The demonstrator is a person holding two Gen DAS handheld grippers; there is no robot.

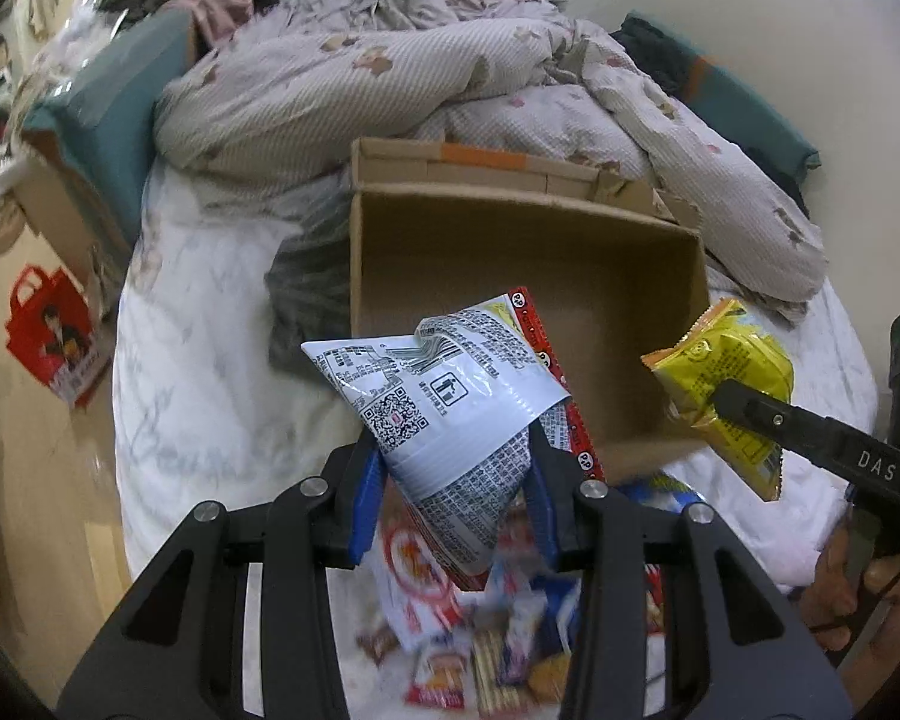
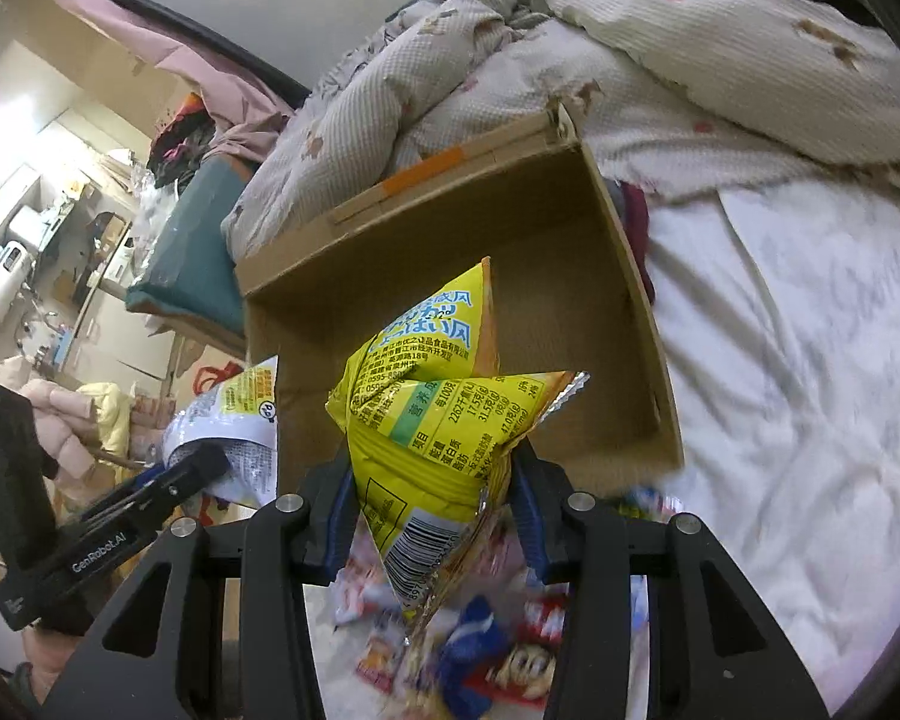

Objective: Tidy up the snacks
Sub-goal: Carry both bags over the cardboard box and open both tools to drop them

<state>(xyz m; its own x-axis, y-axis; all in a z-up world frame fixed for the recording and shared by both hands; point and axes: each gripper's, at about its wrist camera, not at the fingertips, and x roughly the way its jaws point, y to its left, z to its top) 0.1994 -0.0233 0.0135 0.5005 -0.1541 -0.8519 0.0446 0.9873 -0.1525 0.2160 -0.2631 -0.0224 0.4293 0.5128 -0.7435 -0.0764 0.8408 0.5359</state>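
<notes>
carrying two snack packets toward the empty cardboard box (image 1: 528, 276) on the bed: left gripper (image 1: 459, 468) clamps a white packet (image 1: 444, 414) with a qr code, right gripper (image 2: 432, 498) pinches a yellow packet (image 2: 426, 408) printed with chinese nutrition text. likely next: reach over the rim and release. gripper bodies read "das" and "genrobot.ai".

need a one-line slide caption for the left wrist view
Left tool grips a white snack bag over the empty cardboard box on the bed; right tool holds a yellow bag alongside.
</notes>
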